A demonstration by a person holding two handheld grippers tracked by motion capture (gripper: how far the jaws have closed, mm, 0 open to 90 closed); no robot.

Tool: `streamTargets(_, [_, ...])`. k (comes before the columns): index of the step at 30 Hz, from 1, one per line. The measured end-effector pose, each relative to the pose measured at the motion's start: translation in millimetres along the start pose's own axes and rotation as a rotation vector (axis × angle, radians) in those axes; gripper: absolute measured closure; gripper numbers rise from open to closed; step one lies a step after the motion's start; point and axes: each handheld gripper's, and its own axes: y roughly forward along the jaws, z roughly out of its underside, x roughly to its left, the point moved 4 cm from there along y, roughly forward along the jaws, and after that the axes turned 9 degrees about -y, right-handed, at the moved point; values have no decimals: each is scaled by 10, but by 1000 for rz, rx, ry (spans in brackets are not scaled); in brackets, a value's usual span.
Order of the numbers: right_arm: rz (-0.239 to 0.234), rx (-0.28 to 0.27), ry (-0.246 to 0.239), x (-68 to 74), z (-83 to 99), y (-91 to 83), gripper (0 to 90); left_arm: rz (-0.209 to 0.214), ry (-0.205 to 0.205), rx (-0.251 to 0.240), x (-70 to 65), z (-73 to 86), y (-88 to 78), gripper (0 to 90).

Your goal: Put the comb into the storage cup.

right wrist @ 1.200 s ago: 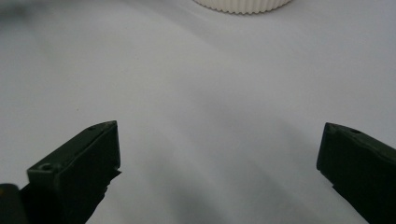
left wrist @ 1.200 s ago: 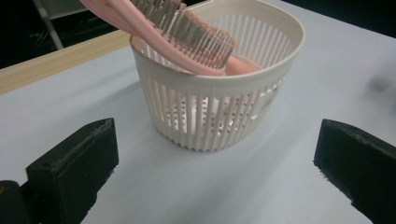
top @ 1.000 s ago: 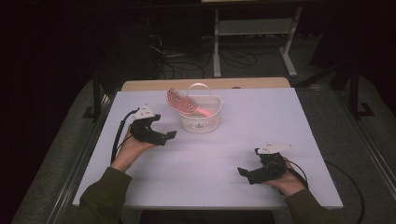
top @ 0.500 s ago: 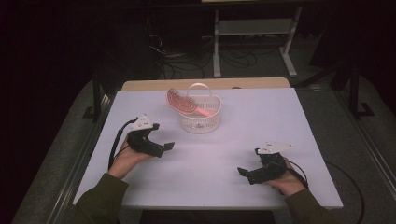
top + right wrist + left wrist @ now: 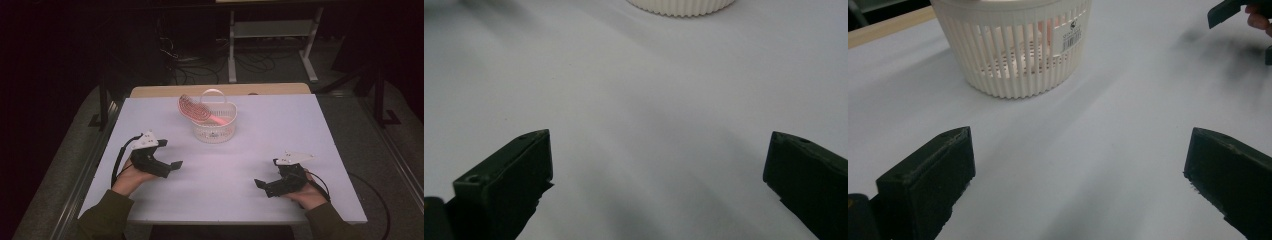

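Basket (image 5: 214,126), white and slatted, stands upright toward the far middle of the table (image 5: 310,130), with a pink comb (image 5: 200,111) leaning in it: the comb's toothed head sticks out over the rim toward the far left, and its handle slopes down into the basket toward the right. So the comb's long axis runs from upper left to lower right in the high view, tilted rather than flat.

The left claw (image 5: 170,169) rests low on the near left part of the table, its jaws spread wide and holding nothing. In the left gripper view the basket (image 5: 1013,47) sits ahead and a little left of the gap between the jaws, apart from them, with bare table between. The right claw (image 5: 264,186) lies near the front right edge, also wide open and empty; in the right gripper view the basket's base (image 5: 681,6) shows at the top edge, farther off.

Judging from this, the left claw is the nearer one to the basket and the comb, and its jaws already point roughly that way. A reach from it would go forward and slightly to the person's right; the comb's raised head, on the left side of the basket, faces that claw.
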Motion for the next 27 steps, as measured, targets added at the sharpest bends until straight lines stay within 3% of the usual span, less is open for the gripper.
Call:
streamTargets(3, [0,1,-1,3,0,-1,0,9,-13,5,-12,49,-28,0])
streamTargets(12, [3,1,-3,4,-2,-1,0,20,6,22,-73,193,-69,0])
streamTargets(27, [14,1,-4,-8,-3,-7,0,50,-4,37,-126,402,-63,0])
